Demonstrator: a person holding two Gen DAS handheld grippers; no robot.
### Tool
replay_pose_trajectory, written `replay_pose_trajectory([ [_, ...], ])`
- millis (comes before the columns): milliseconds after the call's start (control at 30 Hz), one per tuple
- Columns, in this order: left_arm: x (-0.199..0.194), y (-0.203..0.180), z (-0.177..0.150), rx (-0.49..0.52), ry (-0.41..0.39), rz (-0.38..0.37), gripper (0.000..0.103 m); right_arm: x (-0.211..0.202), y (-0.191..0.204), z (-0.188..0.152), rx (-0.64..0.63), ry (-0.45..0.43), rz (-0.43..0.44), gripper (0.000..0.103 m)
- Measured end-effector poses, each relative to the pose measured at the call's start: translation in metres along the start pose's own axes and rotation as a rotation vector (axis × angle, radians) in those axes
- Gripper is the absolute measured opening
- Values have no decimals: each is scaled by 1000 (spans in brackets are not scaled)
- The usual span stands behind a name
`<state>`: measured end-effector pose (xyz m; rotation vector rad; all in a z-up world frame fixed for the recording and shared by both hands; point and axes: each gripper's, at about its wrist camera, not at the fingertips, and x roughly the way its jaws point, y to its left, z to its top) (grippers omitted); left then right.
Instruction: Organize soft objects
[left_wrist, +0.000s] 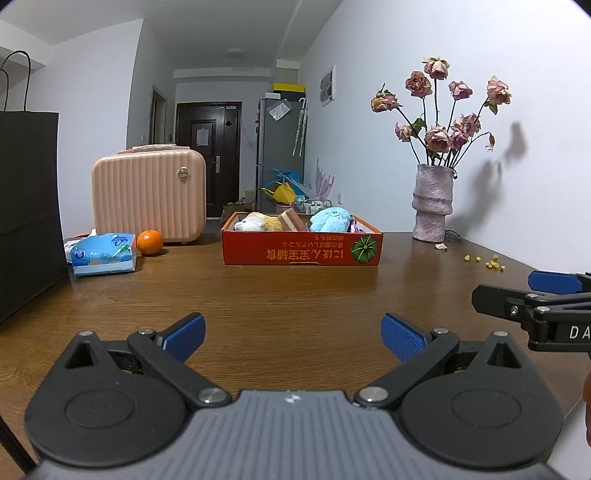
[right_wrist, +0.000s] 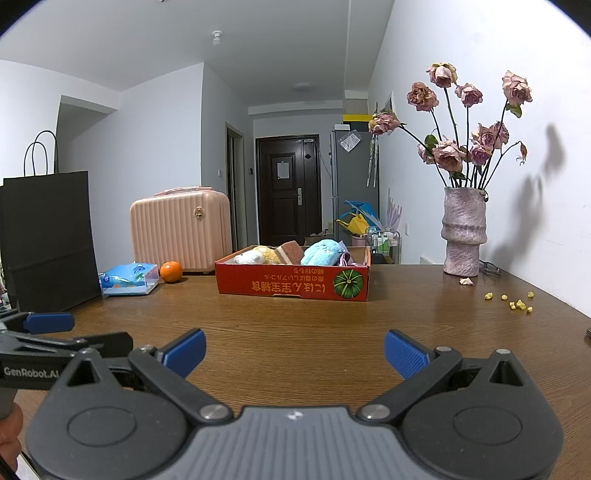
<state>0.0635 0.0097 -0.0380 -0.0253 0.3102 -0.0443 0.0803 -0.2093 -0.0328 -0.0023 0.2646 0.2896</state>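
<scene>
Fluffy plush toys (left_wrist: 291, 220) in cardboard box (left_wrist: 301, 250)

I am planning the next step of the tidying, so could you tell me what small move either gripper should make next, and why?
Probably none beyond drawing back. The left gripper and right gripper are both open and empty above the brown wooden table. The plush toys seen, such as the light blue plush toy, already lie inside the shallow red cardboard box, and no soft toy shows outside it.
</scene>
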Motion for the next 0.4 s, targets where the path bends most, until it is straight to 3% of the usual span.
replay_pose_trajectory([
  [400,1,3,1,-12,1,-35,103,2,2,0,-10,-4,0,103],
])
